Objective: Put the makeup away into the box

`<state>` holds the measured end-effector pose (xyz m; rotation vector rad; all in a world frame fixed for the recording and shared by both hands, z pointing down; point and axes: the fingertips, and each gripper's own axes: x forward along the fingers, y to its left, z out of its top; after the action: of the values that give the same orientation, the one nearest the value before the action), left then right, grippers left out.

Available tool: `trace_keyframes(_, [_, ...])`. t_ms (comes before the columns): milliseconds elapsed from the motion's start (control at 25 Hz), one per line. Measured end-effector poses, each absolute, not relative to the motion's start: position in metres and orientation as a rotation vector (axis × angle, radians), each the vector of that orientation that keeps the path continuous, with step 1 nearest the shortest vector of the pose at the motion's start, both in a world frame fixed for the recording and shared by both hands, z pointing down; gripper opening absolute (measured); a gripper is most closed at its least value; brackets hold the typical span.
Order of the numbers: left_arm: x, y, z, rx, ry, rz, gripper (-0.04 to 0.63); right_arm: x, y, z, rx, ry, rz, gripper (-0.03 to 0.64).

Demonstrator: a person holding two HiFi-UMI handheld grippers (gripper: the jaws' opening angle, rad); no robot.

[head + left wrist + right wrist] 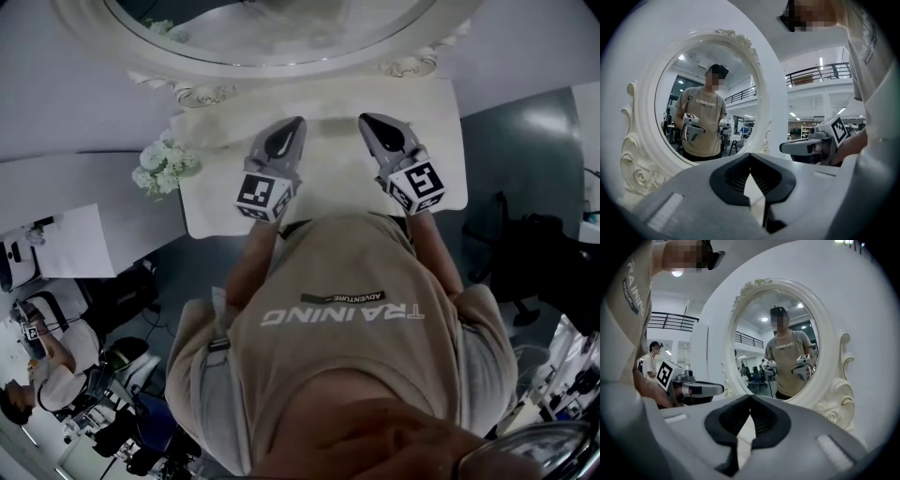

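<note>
No makeup and no box show in any view. In the head view both grippers are held up side by side over a cream table point(214, 208), in front of an ornate white oval mirror point(281, 47). My left gripper point(299, 123) has its jaws shut with nothing between them, and so does my right gripper point(365, 119). In the left gripper view the left gripper point(750, 154) points at the mirror point(644, 154), with the right gripper point(811, 146) beside it. The right gripper view shows the right gripper point(750, 397) closed tip to tip before the mirror point(834, 394), the left gripper point(696, 389) alongside.
A bunch of white flowers point(164, 167) stands at the table's left edge. White desks point(66, 239) lie to the left, where a seated person point(52, 366) works. Another person point(652, 355) stands far back. My own torso hides the table's near part.
</note>
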<state>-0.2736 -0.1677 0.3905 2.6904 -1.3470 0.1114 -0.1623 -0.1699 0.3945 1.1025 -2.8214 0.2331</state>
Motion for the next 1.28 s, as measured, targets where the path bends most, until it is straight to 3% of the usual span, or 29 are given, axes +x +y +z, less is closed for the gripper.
trace_keyframes(440, [-0.254, -0.157, 0.387, 2.692, -1.319, 0.121, 0.008, -0.15, -0.158, 0.397, 1.117, -2.821, 0.274, 0.003])
trace_keyframes(1280, [-0.282, -0.149, 0.388, 2.671, -1.343, 0.212, 0.008, -0.155, -0.158, 0.39, 1.122, -2.742, 0.222, 0.003])
